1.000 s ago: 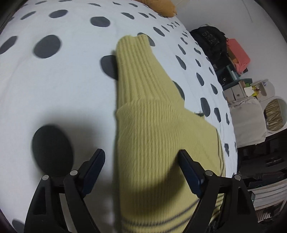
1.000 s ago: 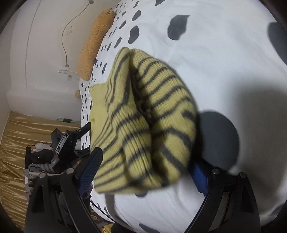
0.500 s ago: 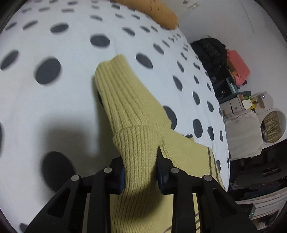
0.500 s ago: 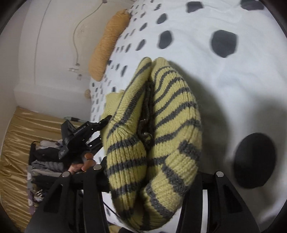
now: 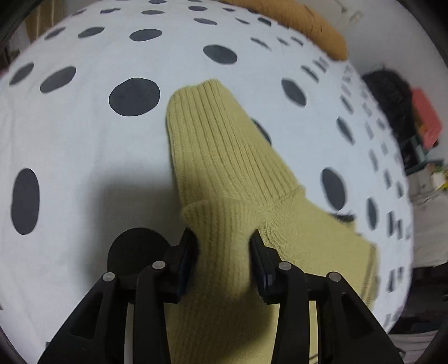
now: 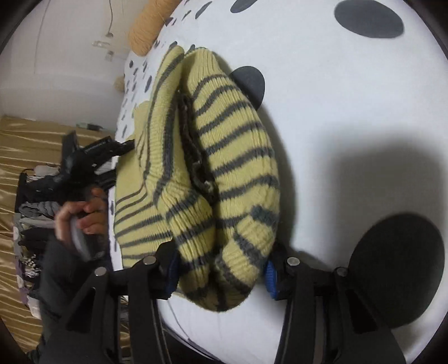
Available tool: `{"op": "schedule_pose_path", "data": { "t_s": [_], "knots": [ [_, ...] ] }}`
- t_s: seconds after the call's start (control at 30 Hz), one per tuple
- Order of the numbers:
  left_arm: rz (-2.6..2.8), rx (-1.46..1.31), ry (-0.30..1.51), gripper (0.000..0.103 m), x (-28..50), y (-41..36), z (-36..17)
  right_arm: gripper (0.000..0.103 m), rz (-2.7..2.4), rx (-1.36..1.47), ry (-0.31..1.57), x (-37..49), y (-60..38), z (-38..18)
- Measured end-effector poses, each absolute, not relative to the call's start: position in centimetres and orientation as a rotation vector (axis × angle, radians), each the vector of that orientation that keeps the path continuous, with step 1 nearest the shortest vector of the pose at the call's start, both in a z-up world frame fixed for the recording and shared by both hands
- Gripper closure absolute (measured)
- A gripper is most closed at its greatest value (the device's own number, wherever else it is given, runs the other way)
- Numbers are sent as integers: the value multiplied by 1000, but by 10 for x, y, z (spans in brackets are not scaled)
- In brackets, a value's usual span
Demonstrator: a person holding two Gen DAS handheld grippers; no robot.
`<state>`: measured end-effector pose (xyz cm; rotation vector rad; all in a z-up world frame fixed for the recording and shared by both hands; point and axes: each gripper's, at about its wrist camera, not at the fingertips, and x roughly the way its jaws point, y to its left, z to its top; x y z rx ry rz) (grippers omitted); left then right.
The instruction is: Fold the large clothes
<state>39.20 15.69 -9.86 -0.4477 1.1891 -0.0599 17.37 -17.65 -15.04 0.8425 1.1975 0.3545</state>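
A yellow knitted sweater with dark grey stripes lies on a white bedspread with black dots. In the left wrist view my left gripper is shut on the plain yellow shoulder part, with the sleeve stretching ahead. In the right wrist view my right gripper is shut on a bunched fold of the striped hem, lifted a little off the bed. The left gripper and the hand that holds it show at the left of that view.
An orange pillow lies at the far end of the bed and also shows in the right wrist view. Bags and boxes stand by the wall past the bed's right edge. A gold curtain and piled clothes are at the left.
Both grippers were open around the sweater one second ago and have since shut on it. Both have lifted and drawn the sweater back a little.
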Motion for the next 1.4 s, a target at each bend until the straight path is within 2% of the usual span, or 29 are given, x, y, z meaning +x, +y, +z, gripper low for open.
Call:
{"op": "schedule_pose_path", "data": {
  "t_s": [0.07, 0.13, 0.2, 0.33, 0.5, 0.6, 0.63, 0.7, 0.73, 0.8, 0.83, 0.87, 0.93, 1.03, 1.1, 1.23, 1.27, 1.4],
  "knots": [
    [-29, -461, 1136, 63, 391, 175, -78, 52, 342, 771, 1207, 166, -182, -137],
    [91, -419, 1057, 71, 387, 201, -46, 52, 314, 714, 1217, 149, -194, -125],
    [157, -398, 991, 71, 373, 221, -8, 52, 245, 663, 1213, 136, -211, -105],
    [43, -310, 968, 71, 313, 196, 28, 53, 207, 598, 1100, 139, -229, -58],
    [-105, -202, 1038, 70, 244, 113, -4, 55, 350, 519, 1022, 207, -177, -27],
    [-93, -155, 1107, 70, 229, 91, -49, 58, 391, 469, 1084, 247, -138, -35],
    [-69, -146, 1116, 66, 227, 90, -64, 59, 385, 434, 1115, 256, -129, -46],
    [-39, -163, 1126, 64, 227, 97, -86, 75, 295, 330, 1207, 271, -122, -79],
    [-47, -239, 1138, 64, 228, 103, -93, 79, 275, 307, 1221, 276, -122, -87],
    [-33, -276, 1134, 63, 227, 109, -91, 99, 224, 278, 1215, 285, -132, -95],
    [-21, -277, 1135, 63, 225, 109, -88, 103, 214, 276, 1212, 286, -136, -92],
    [-5, -282, 1140, 64, 218, 110, -84, 103, 207, 287, 1218, 287, -140, -89],
    [25, -269, 1122, 78, 199, 111, -68, 102, 200, 290, 1191, 278, -143, -68],
    [48, -221, 1037, 78, 174, 109, -42, 101, 315, 287, 1129, 242, -130, -37],
    [48, -174, 1037, 78, 171, 102, -48, 100, 383, 298, 1152, 219, -115, -37],
    [71, -191, 1176, 73, 178, 104, -106, 103, 327, 196, 1289, 202, -101, -90],
    [76, -202, 1181, 73, 174, 105, -106, 103, 324, 214, 1319, 198, -106, -103],
    [123, -135, 1074, 77, 159, 94, -53, 103, 313, 215, 1292, 186, -110, -76]
  ]
}}
